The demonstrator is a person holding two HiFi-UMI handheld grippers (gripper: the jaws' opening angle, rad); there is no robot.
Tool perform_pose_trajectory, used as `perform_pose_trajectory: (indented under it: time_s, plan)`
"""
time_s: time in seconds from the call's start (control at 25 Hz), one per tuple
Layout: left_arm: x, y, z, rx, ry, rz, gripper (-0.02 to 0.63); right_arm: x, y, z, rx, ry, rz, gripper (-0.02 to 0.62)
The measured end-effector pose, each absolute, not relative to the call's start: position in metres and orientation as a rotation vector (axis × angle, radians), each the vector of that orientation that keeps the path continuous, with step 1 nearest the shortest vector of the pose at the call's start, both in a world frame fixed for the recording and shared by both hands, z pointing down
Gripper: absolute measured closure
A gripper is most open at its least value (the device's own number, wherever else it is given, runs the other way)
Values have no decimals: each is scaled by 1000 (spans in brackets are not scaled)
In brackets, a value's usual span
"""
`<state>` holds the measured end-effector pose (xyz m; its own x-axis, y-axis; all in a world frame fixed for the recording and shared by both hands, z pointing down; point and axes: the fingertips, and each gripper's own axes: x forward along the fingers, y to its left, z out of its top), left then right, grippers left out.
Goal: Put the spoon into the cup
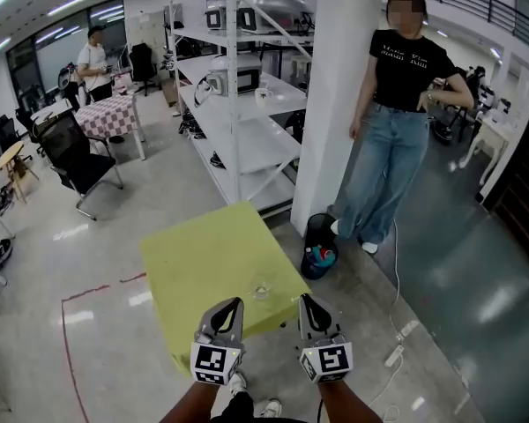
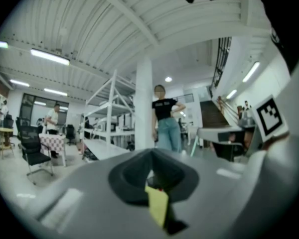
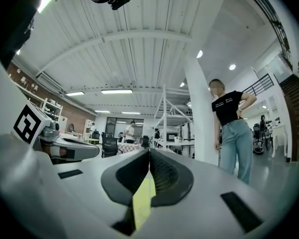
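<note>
As both hover at the near edge of the yellow-green tabletop (image 1: 203, 263), the left hand-held gripper (image 1: 235, 304) is pressed closed on nothing, the clear cup (image 1: 261, 288) stands just ahead between them, and the right hand-held gripper (image 1: 305, 300) is closed and empty too.

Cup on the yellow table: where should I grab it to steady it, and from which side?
The cup looks small, clear and upright near the table's near edge, just ahead of the left gripper, whose jaws are shut. Probably open them and take its side wall from the near side, coming in level. No handle or spoon shows at this size.
</note>
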<state>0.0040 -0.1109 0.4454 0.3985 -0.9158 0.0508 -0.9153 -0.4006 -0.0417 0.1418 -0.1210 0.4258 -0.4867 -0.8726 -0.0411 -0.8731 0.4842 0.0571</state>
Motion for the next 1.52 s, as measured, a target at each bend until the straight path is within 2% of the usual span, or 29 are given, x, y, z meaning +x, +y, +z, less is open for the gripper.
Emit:
perform_pose_trajectory:
  time_s: [0.84, 1.52]
  plan:
    - [-84, -226, 438, -2599, 1691, -45, 600, 52, -237, 421, -1588, 2737, 151, 584]
    - [-76, -284, 440, -2532, 1809, -54, 600, 48, -306, 434, -1448, 2852, 130, 584]
